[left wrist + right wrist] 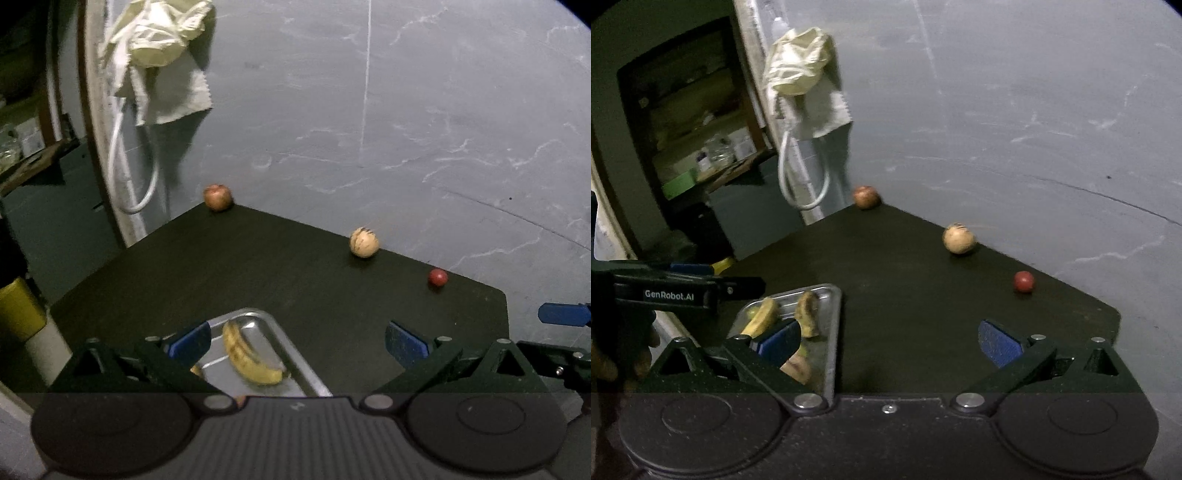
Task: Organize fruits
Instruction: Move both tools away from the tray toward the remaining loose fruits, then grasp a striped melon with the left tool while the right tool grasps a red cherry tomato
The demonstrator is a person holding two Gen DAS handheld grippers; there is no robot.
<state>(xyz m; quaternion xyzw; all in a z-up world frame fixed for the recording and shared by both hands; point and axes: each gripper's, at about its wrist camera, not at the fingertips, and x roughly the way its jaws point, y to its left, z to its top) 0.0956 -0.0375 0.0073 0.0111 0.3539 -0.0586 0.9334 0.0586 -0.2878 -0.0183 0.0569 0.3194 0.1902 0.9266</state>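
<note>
A metal tray [295, 365] sits near the front of the dark table and holds a spotted banana [247, 354]. My left gripper [297, 341] hovers open just above the tray, nothing between its blue pads. In the right wrist view the tray [833, 321] holds bananas [807, 314] at the left. My right gripper [888, 341] is open over bare table, right of the tray. Along the far table edge lie a reddish-brown apple [218, 197], a pale round fruit [364, 242] and a small red fruit [437, 277]. The same three show as apple [866, 196], pale fruit [958, 239] and red fruit [1024, 281].
A grey marbled wall [406, 110] stands right behind the table. A cream cloth [159, 44] and a white cable loop [136, 173] hang at the left corner. A yellow-topped container [18, 310] stands left of the table. A dark shelf with jars [701, 147] is at the far left.
</note>
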